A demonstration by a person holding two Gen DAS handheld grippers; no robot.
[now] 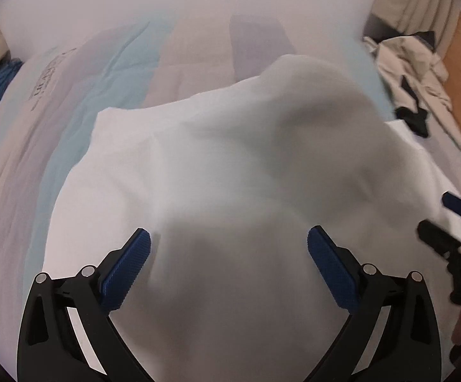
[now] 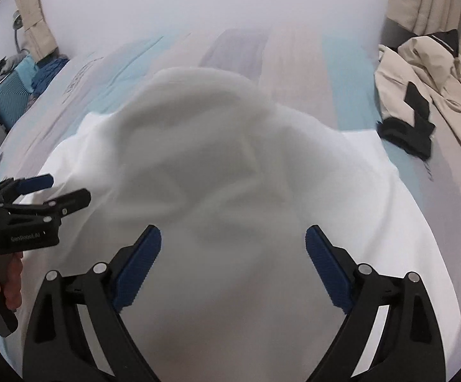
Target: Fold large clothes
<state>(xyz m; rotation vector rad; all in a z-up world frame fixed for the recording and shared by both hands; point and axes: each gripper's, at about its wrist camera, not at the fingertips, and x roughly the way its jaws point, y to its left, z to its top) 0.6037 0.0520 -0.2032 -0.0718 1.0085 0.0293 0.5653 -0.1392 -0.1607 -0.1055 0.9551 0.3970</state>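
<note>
Left wrist view: left gripper (image 1: 228,265) spread wide, grasping nothing, poised over white garment (image 1: 230,165) lying bunched and blurred mid-bed (image 1: 23,133), likely just let go so cloth can settle for next fold. Right wrist view: right gripper (image 2: 233,265) equally released above same garment, left unit visible beside it at frame edge. Beige jacket (image 2: 428,73) with black piece heaped at far right of bed, blue bag (image 2: 13,98) far left; neither touching garment, though jacket crowds spreading room.
</note>
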